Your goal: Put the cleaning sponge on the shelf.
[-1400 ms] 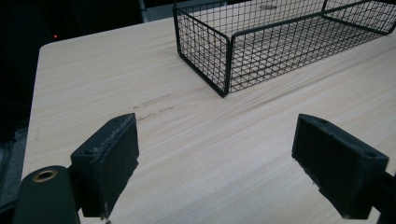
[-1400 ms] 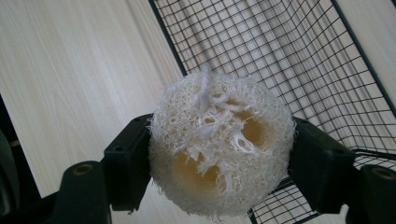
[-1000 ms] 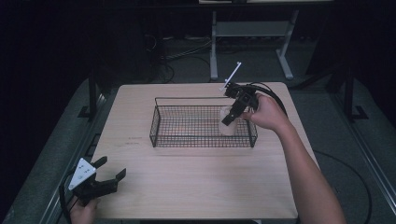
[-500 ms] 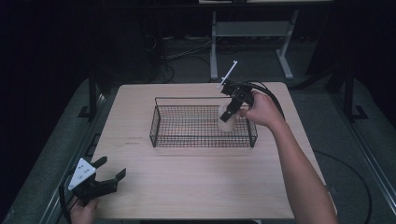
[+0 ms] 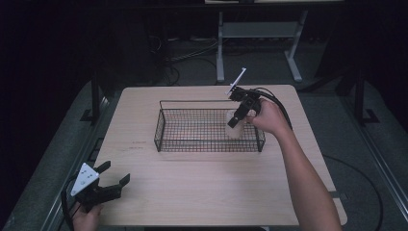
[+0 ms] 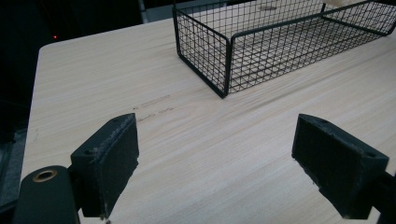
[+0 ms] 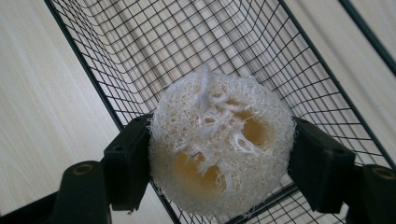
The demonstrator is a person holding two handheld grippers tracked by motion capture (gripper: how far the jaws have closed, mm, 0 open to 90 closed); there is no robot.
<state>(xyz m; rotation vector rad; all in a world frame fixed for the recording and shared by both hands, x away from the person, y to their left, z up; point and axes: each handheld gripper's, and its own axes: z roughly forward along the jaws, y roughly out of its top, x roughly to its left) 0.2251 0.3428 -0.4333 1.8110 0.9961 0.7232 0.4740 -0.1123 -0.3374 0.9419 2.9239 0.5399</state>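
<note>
My overhead cam sits above the near edge of the table (image 5: 202, 192), looking forward and down, far enough back to take in the whole wire basket (image 5: 209, 126). The left gripper cam is low and short of the basket, looking across bare wood at its near corner (image 6: 224, 70). The right gripper cam hangs right over the basket, staring into its mesh (image 7: 154, 56). All three share that basket.

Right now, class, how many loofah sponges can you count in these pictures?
1. The loofah sponge sits clamped in the right gripper, over the right end of the wire basket. None looks hidden.
</note>
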